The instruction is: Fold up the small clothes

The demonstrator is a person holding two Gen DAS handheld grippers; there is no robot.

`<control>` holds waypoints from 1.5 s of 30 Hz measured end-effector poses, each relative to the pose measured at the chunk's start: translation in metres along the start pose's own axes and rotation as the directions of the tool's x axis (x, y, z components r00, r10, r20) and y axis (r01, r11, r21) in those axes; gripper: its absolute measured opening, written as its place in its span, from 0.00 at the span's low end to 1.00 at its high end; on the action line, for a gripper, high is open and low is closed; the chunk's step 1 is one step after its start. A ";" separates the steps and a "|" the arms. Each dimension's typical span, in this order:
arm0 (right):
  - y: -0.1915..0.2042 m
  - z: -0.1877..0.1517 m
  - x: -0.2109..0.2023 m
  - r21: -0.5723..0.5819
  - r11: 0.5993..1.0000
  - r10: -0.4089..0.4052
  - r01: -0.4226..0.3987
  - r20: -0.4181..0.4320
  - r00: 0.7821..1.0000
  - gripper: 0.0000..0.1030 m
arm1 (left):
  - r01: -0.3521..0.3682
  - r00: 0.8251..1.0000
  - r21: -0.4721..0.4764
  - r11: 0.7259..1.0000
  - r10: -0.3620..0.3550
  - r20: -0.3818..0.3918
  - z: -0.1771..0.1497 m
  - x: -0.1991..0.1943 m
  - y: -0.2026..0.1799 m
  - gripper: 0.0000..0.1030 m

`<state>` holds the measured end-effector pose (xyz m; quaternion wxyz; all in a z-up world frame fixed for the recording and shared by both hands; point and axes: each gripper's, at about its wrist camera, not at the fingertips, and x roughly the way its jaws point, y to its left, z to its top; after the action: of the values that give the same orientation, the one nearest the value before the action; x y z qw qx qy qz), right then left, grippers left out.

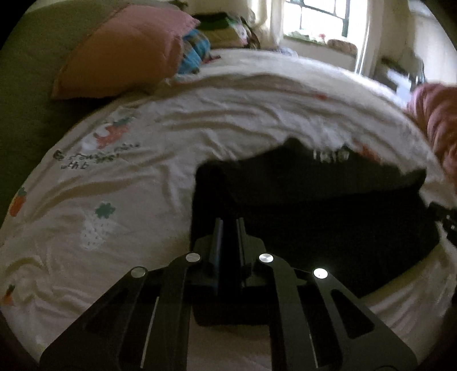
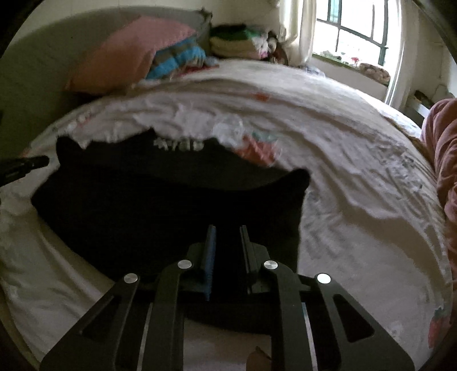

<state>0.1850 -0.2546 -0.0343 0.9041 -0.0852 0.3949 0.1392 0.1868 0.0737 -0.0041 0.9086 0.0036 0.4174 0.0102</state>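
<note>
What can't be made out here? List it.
- Black garment: its type is unclear; dark and blurred in both wrist views.
- White print on it: unreadable, blurred.
- Left hand-held gripper: whether cloth is pinched is unclear, black on black.

Dim indoors in both views, lit only by an overexposed window at the far side, with motion blur smearing the rumpled bedsheet, a black garment crushed to a detailless silhouette, strong fisheye bending and dark vignetted corners
</note>
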 end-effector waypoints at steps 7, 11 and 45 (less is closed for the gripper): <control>-0.004 0.014 0.051 0.054 0.998 -0.037 0.041 -0.083 0.996 0.11 | -0.034 0.996 0.008 0.999 0.035 -0.078 0.000 0.040 -0.009 0.03; -0.013 0.031 0.066 0.118 0.993 -0.020 0.030 -0.084 0.996 0.10 | -0.054 0.996 -0.010 0.998 0.054 -0.071 0.019 0.052 -0.007 0.03; -0.077 0.058 0.083 0.289 0.956 -0.047 0.049 -0.013 0.999 0.07 | -0.050 0.996 -0.160 0.986 0.037 -0.079 0.053 0.095 0.043 0.00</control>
<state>0.3036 -0.2970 -0.0535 0.9088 0.0377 0.4115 0.0579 0.2885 0.1185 -0.0407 0.8891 -0.0614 0.4490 0.0639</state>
